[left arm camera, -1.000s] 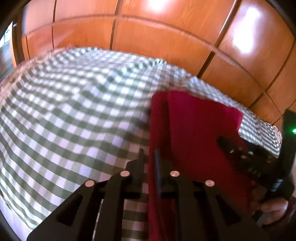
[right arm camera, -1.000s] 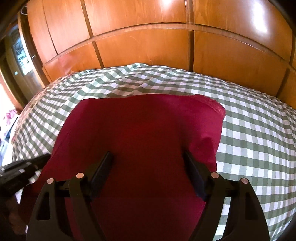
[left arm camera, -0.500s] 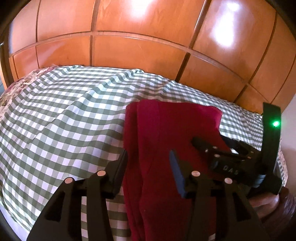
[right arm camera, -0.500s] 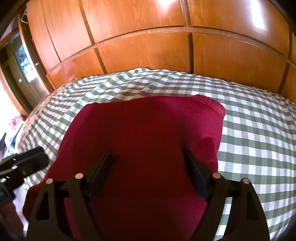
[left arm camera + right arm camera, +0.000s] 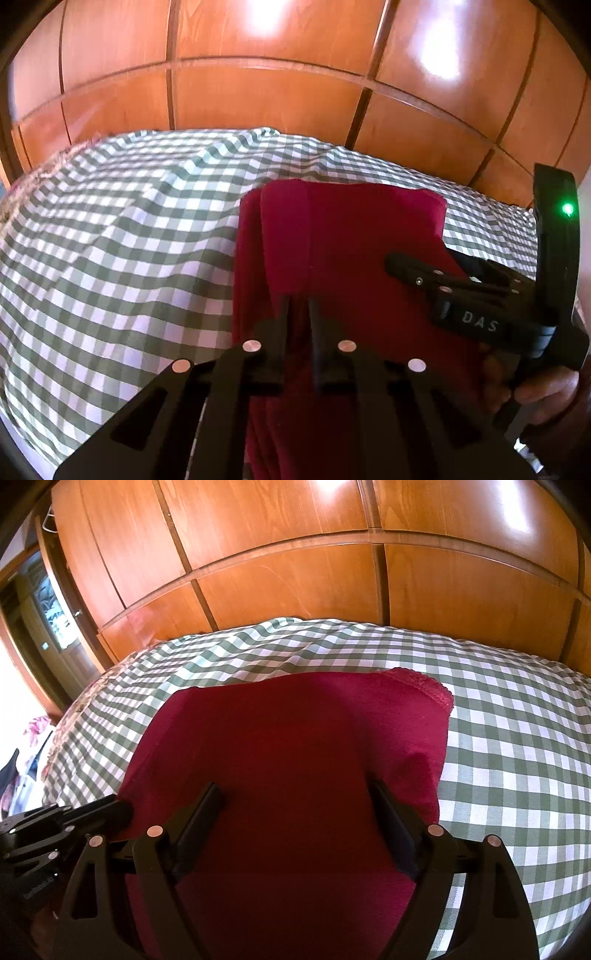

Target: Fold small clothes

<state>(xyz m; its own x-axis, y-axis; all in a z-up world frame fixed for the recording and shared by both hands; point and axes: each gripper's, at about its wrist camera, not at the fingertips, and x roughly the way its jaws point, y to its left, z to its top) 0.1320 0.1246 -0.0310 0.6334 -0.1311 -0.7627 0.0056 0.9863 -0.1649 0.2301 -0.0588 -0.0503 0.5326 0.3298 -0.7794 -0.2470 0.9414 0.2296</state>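
Note:
A dark red garment [image 5: 351, 240] lies partly folded on the green-and-white checked bedspread [image 5: 129, 240]. It also fills the middle of the right wrist view [image 5: 288, 746], with a lace-edged corner [image 5: 424, 683] at the far right. My left gripper [image 5: 298, 306] is shut on the garment's near left part, with a strip of red cloth between the fingers. My right gripper [image 5: 295, 797] is wide open over the garment's near middle, holding nothing. The right gripper shows in the left wrist view [image 5: 399, 264], and the left gripper in the right wrist view [image 5: 122, 808].
A wooden panelled wardrobe [image 5: 295, 572] stands behind the bed. The bedspread [image 5: 517, 738] extends left and right of the garment. A doorway [image 5: 48, 609] and some cloth show at the far left.
My left gripper opened half a second ago, shifted right onto the garment and has closed on its left part. The right gripper stayed open in place.

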